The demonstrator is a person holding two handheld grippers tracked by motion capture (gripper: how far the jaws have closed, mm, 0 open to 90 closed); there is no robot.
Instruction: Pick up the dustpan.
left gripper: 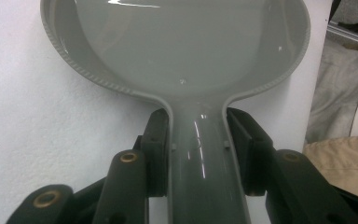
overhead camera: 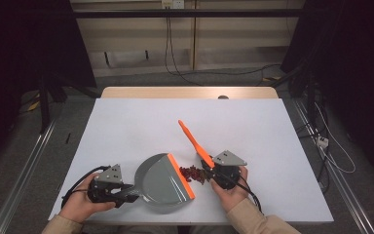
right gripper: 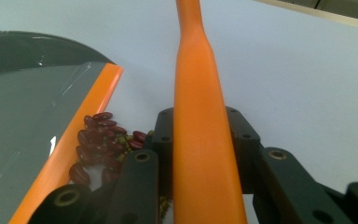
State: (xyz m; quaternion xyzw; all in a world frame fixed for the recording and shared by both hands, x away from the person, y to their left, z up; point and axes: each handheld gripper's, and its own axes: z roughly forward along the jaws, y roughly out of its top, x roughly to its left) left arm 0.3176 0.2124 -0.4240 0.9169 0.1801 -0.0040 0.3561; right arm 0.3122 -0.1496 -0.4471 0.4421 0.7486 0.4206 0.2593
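A grey dustpan (overhead camera: pixel 163 183) with an orange lip (overhead camera: pixel 181 174) lies flat on the white table (overhead camera: pixel 141 122) near its front edge. My left gripper (overhead camera: pixel 126 195) is shut on the dustpan's handle (left gripper: pixel 200 172), one pad on each side. A pile of dark red beans (overhead camera: pixel 194 173) rests on the table against the orange lip (right gripper: pixel 70 144); the beans (right gripper: pixel 100 140) mix with a few small green bits. My right gripper (overhead camera: pixel 213 174) is shut on an orange brush handle (overhead camera: pixel 195 142), which slants up and away to the back left. The handle (right gripper: pixel 198 116) runs between both pads.
The table's front edge lies just below both hands (overhead camera: pixel 231 192). Behind the white sheet a wooden strip (overhead camera: pixel 190 92) marks the table's far edge. Cables (overhead camera: pixel 321 141) trail on the floor to the right, and a metal rail (overhead camera: pixel 24 170) runs along the left.
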